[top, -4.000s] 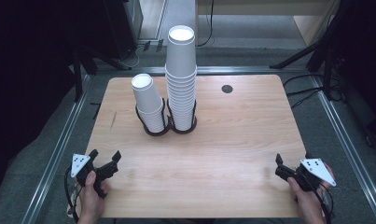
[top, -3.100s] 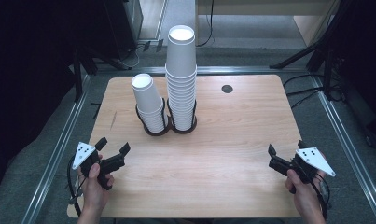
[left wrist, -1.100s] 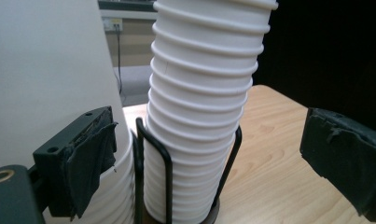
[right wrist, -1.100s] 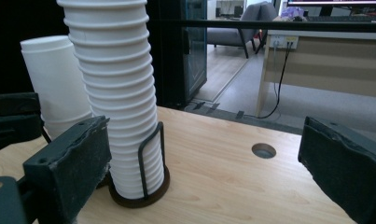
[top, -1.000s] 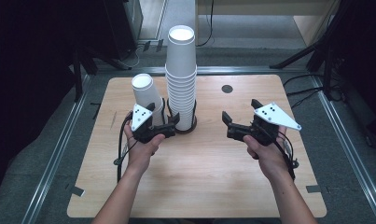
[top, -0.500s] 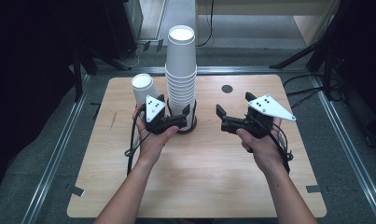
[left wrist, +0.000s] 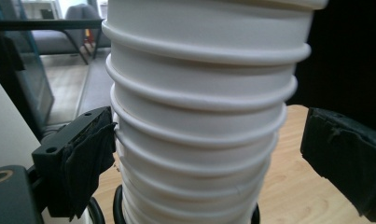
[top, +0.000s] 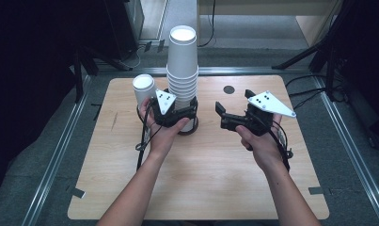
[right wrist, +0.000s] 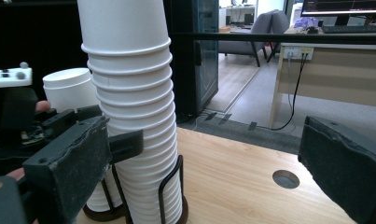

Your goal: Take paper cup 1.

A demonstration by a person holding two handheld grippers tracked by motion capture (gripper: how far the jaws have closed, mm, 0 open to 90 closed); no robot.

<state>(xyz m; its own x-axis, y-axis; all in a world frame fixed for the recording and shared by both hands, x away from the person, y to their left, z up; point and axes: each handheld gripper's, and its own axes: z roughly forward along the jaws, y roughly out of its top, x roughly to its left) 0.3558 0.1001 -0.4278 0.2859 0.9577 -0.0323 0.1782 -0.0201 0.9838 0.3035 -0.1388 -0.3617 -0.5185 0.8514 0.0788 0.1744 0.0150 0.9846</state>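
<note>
A tall stack of white paper cups stands in a black wire holder at the back middle of the wooden table. A shorter stack stands just left of it. My left gripper is open, with the low part of the tall stack between its jaws. One pad sits at the cups' edge and the other stands well clear. My right gripper is open a little to the right of the stack, pointing at it, with nothing between its jaws.
A round cable hole lies in the tabletop behind my right gripper. Metal rails run along the floor on both sides of the table. Dark stands and cables sit beyond the far edge.
Both hands came up from the table's near edge. In the last second my left gripper slid right, from the short stack to either side of the tall one. The right gripper barely moved.
</note>
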